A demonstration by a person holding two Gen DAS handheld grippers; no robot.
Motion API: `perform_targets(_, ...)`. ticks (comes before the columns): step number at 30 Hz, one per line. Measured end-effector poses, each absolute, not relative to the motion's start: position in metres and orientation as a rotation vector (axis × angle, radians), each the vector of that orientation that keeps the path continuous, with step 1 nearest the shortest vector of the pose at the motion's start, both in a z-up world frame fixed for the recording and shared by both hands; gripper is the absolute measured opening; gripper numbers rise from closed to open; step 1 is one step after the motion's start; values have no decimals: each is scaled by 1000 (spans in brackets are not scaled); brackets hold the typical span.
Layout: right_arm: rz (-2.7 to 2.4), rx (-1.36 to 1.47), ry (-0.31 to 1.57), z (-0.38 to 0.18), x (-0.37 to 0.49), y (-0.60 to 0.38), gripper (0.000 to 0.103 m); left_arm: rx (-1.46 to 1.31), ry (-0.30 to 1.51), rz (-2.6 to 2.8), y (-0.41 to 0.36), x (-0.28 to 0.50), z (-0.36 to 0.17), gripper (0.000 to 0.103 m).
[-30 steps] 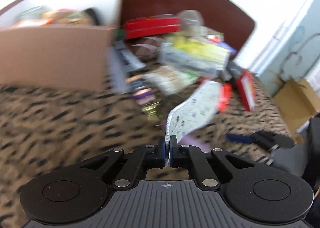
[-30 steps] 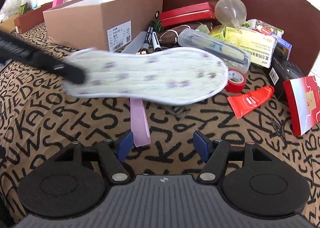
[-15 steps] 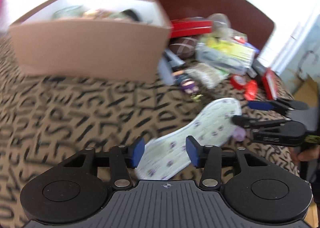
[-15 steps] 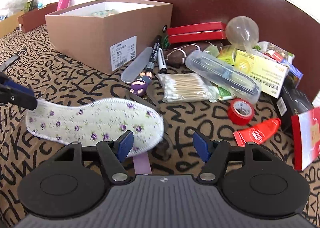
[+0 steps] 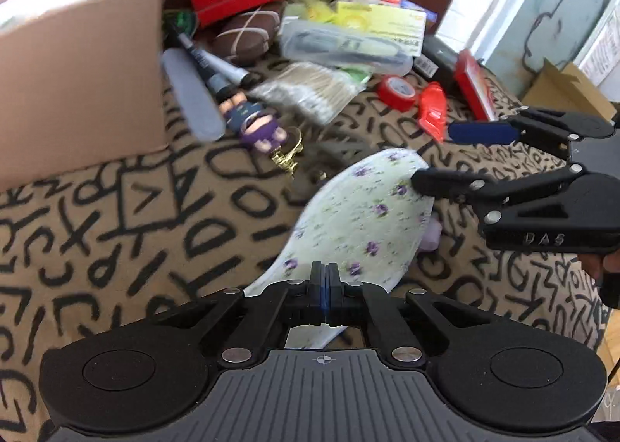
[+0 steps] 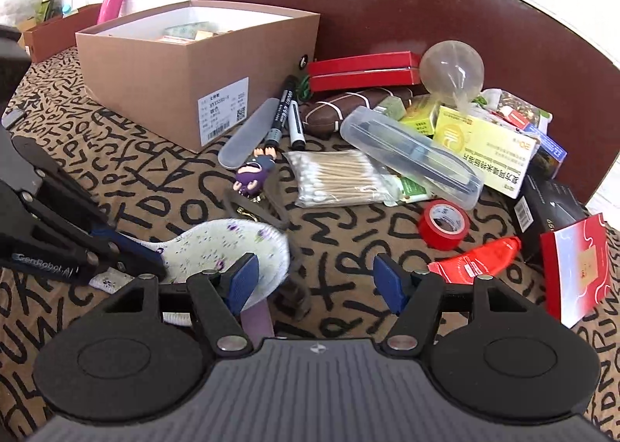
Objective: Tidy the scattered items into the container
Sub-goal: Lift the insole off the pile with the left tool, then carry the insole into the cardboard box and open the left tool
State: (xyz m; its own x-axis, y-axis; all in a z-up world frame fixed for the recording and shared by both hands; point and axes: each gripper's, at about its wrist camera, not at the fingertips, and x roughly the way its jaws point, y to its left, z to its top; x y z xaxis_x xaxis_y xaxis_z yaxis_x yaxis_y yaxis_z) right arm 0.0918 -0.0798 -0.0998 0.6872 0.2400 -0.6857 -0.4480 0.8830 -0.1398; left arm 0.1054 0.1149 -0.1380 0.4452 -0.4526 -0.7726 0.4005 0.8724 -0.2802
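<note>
Left gripper of mine clenches the floral insole near the cardboard box; my right gripper gapes beside it.

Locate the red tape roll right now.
In the right wrist view, the red tape roll lies right of centre on the patterned cloth, between the clear plastic case and red tube.

Left jaws together, right jaws apart
</note>
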Motion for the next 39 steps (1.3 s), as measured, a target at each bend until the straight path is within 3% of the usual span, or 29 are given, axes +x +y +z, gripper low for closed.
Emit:
perform_targets(6, 418, -303, 724, -104, 97, -76, 70, -71, 973, -371, 163, 88, -132, 3)
perform_targets(7, 415, -301, 718, -104, 98, -76, 70, -83, 975, -381, 167, 87, -130, 22)
perform_targets(8, 407, -294, 710, -102, 98, -77, 70, -91, 973, -386, 169, 86, -128, 28)
perform_targets(10, 384, -284, 703, -100, 97, -81, 70, -80, 958, -391, 164, 85, -126, 68)
perform_targets(18, 339, -285, 757, -100, 81, -97, 70, 36, 927, -606, 106, 109, -131, 86)
perform_targets(20, 365, -246, 780, -100, 75, -101, 68, 66, 934, -629, 94, 114, -136, 86)
perform_targets(21, 389, -221, 793, -100, 73, -102, 67, 70, 950, -631, 92, 117, -139, 79)
perform_targets(22, 414, -204, 801, -101, 71, -103, 65, 76, 960, -624, 92, 117, -141, 61)
perform_targets(23, 434, -195, 808, -102, 70, -101, 64, 90, 956, -617, 94, 115, -141, 53)
perform_targets(25, 470, -182, 825, -105, 70, -97, 63, 95, 953, -612, 99, 110, -139, 23)
perform_targets(27, 512, -153, 851, -109, 73, -92, 55, 45, 976, -609, 110, 107, -138, 11)
perform_targets(28, 532, -139, 861, -111, 75, -89, 54, 24, 985, -608, 114, 104, -139, 10)
perform_targets(32, 542, -138, 868, -115, 77, -76, 49, -9, 997, -608, 124, 91, -142, 15)
perform_targets(33, 546, -151, 861, -114, 74, -74, 45, -14, 996, -614, 125, 89, -142, 31)
perform_targets(34, 558, -159, 856, -113, 72, -73, 43, -26, 995, -619, 127, 87, -142, 40)
perform_targets(37, 583, -154, 870, -112, 71, -74, 37, -63, 991, -643, 129, 84, -143, 61)
perform_targets(39, 573, -157, 880, -114, 73, -72, 37, -58, 984, -641, 124, 82, -142, 69)
